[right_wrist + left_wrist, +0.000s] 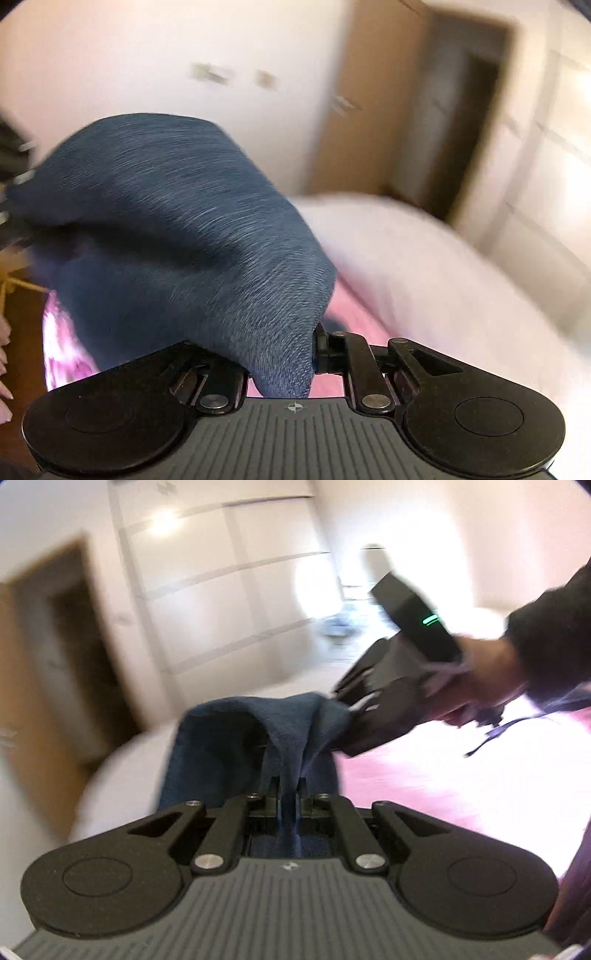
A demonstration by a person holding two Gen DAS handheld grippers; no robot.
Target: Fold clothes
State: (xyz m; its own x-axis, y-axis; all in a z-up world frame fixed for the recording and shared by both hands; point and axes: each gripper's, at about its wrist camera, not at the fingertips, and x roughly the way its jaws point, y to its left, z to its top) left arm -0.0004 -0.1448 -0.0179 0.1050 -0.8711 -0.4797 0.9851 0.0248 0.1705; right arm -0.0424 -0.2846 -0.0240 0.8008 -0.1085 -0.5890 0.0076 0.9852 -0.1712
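A dark blue knit garment (236, 746) hangs in the air between both grippers, above a pink bed cover (443, 782). My left gripper (288, 786) is shut on one edge of it; the cloth runs up between the jaws. My right gripper (354, 705) shows in the left wrist view, held by a hand in a dark sleeve, and pinches the other edge. In the right wrist view the garment (177, 229) drapes over my right gripper (295, 354) and hides its left finger. Both views are blurred by motion.
A white pillow (424, 266) lies at the head of the bed. A white wardrobe (229, 590) and a wooden door frame (48, 672) stand behind. A black cable (498, 731) dangles from the right hand. Wooden floor (22, 332) shows at the left.
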